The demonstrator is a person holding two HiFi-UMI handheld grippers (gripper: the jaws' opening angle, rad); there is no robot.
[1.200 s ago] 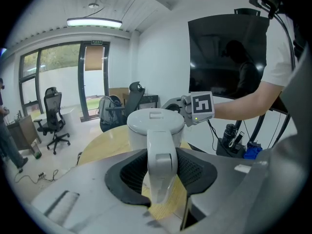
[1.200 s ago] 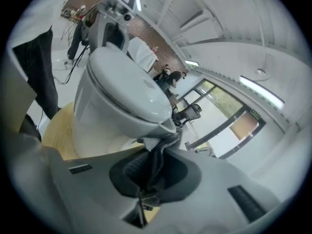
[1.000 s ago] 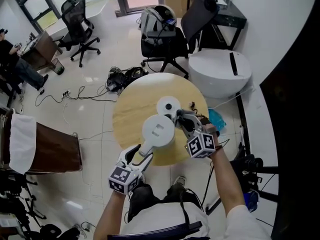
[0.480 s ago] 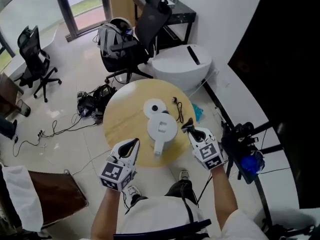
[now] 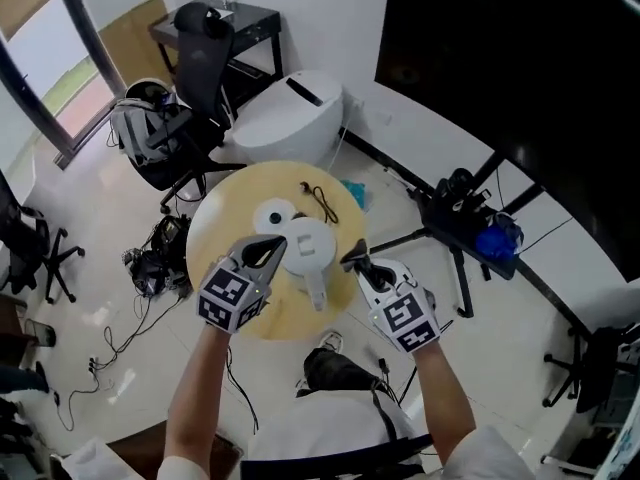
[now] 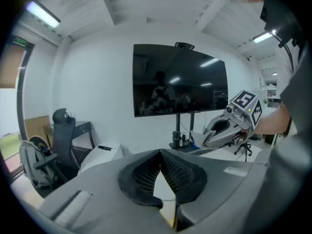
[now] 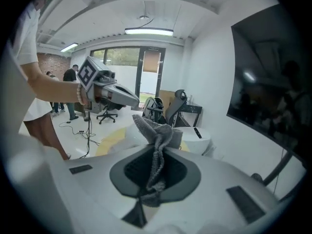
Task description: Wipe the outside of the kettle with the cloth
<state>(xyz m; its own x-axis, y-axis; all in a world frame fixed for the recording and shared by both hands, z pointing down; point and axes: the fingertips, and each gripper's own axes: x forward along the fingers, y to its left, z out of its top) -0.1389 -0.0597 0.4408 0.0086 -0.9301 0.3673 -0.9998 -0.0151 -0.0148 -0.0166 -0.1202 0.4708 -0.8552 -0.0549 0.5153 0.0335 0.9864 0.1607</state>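
The white kettle [image 5: 309, 247] stands on the round wooden table [image 5: 220, 228], handle toward me, beside its white base [image 5: 272, 215]. My left gripper [image 5: 272, 245] hovers just left of the kettle, jaws shut with nothing between them; in its own view the left gripper [image 6: 159, 153] points at the wall screen. My right gripper [image 5: 352, 259] hovers just right of the kettle. In the right gripper view the right gripper [image 7: 155, 152] is shut on the grey knitted cloth [image 7: 157, 130], which sticks up past the fingertips. Neither gripper touches the kettle.
A black cable [image 5: 321, 201] lies on the table behind the kettle. Around the table stand a white rounded unit [image 5: 285, 118], an office chair [image 5: 203, 48], a backpack [image 5: 140, 128] and a black stand with a blue object [image 5: 490, 236]. A dark screen [image 6: 180, 79] hangs on the wall.
The left gripper let go of the kettle's handle, shut and rose. The right gripper came off the kettle's side with the cloth and rose. The head view swung round.
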